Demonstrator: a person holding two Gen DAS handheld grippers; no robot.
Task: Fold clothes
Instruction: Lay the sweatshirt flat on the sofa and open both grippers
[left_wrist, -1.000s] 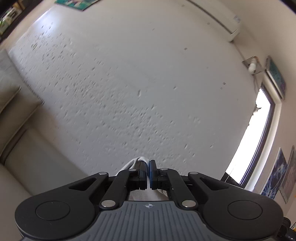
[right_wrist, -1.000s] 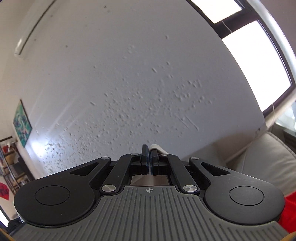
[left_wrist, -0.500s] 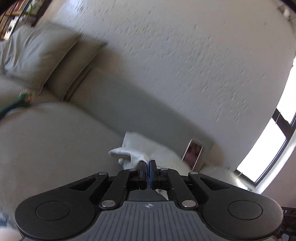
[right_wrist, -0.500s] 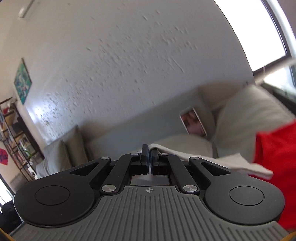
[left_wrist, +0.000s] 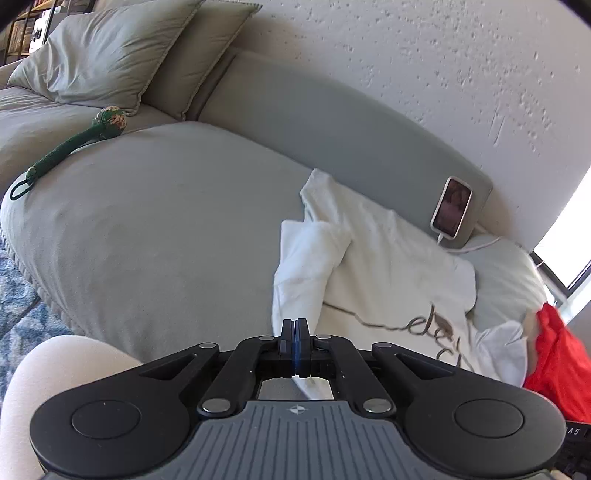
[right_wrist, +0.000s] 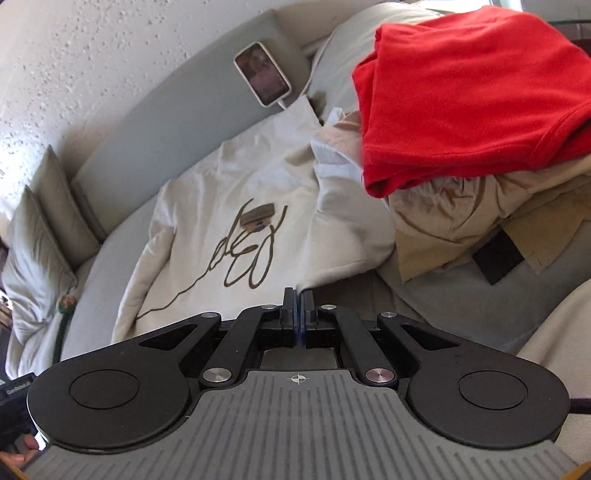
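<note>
With both pairs of jaws pinched narrow on hem corners, the white shirt (right_wrist: 236, 206) lies spread flat on the couch (left_wrist: 147, 221) straight ahead of them, print up, collar end far by the backrest. Left gripper (left_wrist: 295, 334) holds the near left corner, white cloth showing under the tips; right gripper (right_wrist: 298, 308) holds the near right edge, cloth barely visible there. Long axis runs away from the jaws, hem to collar. Left sleeve (left_wrist: 306, 266) is flopped inward. Red garment (right_wrist: 472, 92) pile sits right of the right jaws, phone (right_wrist: 263, 74) beyond. Neither hand nearer; likely next is a sleeve or side fold.
</note>
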